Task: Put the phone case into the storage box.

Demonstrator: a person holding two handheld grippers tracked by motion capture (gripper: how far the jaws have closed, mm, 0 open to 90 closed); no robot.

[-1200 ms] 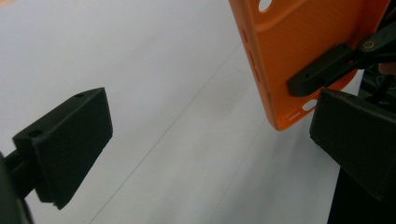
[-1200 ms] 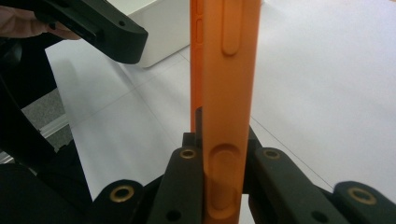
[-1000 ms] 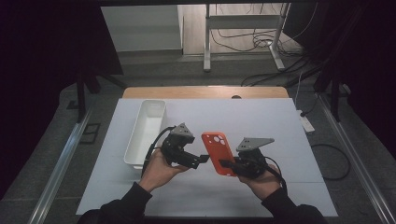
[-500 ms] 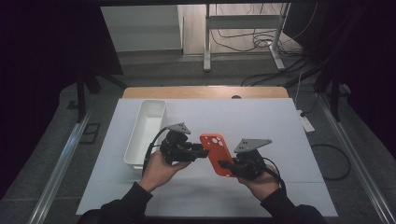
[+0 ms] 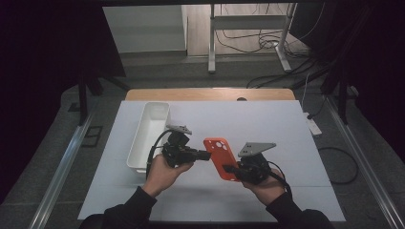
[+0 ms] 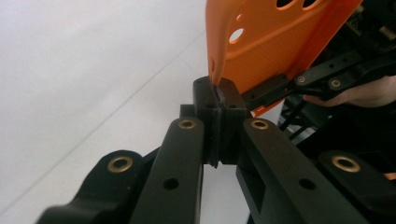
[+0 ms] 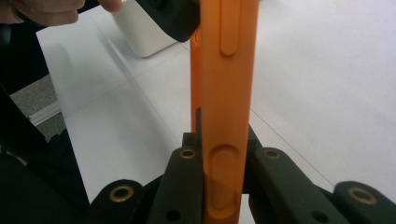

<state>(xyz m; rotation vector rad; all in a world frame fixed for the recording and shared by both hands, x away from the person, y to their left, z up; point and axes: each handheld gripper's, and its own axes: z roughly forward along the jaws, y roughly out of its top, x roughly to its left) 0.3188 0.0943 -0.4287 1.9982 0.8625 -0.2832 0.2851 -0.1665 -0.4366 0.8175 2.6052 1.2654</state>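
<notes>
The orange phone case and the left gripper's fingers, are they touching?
Touching. In the left gripper view, the fingers have just closed and pinch the edge of the orange phone case between their tips.

Counter [image 5: 267, 124]: a white sheet covers its top, leaving a strip of bare wood along the far edge. A long white tray [image 5: 148, 134] lies directly on the sheet, lengthwise near the left edge, its short end toward the wood strip.
</notes>
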